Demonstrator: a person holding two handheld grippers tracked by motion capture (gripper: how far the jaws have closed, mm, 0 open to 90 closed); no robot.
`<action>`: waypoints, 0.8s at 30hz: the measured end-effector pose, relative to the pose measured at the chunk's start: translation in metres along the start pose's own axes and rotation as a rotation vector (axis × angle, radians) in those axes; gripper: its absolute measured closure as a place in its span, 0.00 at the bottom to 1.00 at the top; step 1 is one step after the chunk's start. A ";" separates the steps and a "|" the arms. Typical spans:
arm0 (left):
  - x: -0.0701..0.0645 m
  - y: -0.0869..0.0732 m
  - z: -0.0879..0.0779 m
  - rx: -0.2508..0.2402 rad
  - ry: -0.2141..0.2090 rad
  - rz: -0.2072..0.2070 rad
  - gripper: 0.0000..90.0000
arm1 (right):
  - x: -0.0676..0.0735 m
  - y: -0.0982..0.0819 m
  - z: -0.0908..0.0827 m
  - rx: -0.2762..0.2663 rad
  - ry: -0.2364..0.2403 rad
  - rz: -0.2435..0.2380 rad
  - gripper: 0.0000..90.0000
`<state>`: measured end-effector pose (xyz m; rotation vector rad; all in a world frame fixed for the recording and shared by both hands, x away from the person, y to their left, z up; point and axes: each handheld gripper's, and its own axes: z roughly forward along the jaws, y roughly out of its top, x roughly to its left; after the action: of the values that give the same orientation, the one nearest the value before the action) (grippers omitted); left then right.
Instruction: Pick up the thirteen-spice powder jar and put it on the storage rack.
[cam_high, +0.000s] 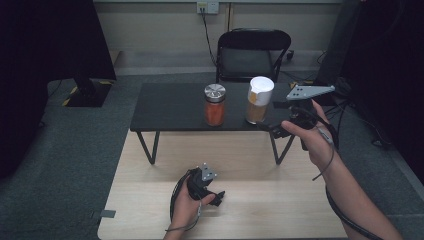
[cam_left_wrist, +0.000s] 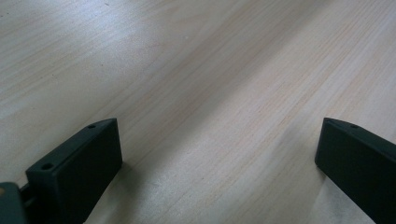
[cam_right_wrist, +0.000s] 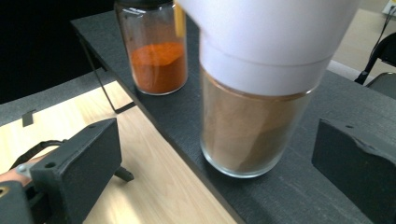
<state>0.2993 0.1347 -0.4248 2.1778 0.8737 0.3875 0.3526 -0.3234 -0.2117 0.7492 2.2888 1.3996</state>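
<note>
The wooden desk (cam_high: 150, 200) carries a low black shelf (cam_high: 170, 105) on thin legs. Two jars stand on the shelf: a brown-spice jar (cam_high: 259, 100) with a white cap, near the front edge toward the right end, and just to its left, apart from it, an orange-spice jar (cam_high: 215, 105) with a metal lid.

The right gripper (cam_high: 287, 122) is level with the lower body of the brown-spice jar (cam_right_wrist: 254, 126). Its fingers (cam_right_wrist: 74, 168) are spread wide and hold nothing; the jar stands ahead of the gap, not yet between them. The left gripper (cam_high: 212, 192) rests low over the desk (cam_left_wrist: 196, 70), fingers (cam_left_wrist: 79, 168) released and empty.

Hazards, largest first:

1. Tipping off the shelf. The jar base sits close to the front edge. A finger that strikes the glass before closure can push the jar along or over that edge onto the desk.
2. Slip in the grasp. The glass wall is smooth and round, and the jar appears well filled, hence heavy. An off-centre or shallow closure can let it rotate or slide out on lifting.
3. Cap contact. The white cap is wider than the glass. A grasp set too high may bear on the cap and loosen it.
4. Neighbour collision. The orange-spice jar (cam_right_wrist: 156, 51) stands near; a sideways swing of the outer finger can knock it.
</note>
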 end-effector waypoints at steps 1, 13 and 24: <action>0.000 0.000 0.000 0.000 0.000 0.000 0.00 | 0.001 -0.001 0.000 -0.003 -0.001 -0.001 0.01; 0.000 0.000 0.000 0.000 0.000 0.000 0.00 | 0.004 -0.013 -0.001 -0.019 0.017 0.008 0.01; 0.000 0.000 0.000 -0.001 0.000 0.001 0.00 | 0.007 -0.026 -0.003 -0.035 0.040 0.016 0.01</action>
<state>0.2992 0.1347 -0.4249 2.1776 0.8730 0.3884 0.3388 -0.3307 -0.2334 0.7363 2.2867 1.4710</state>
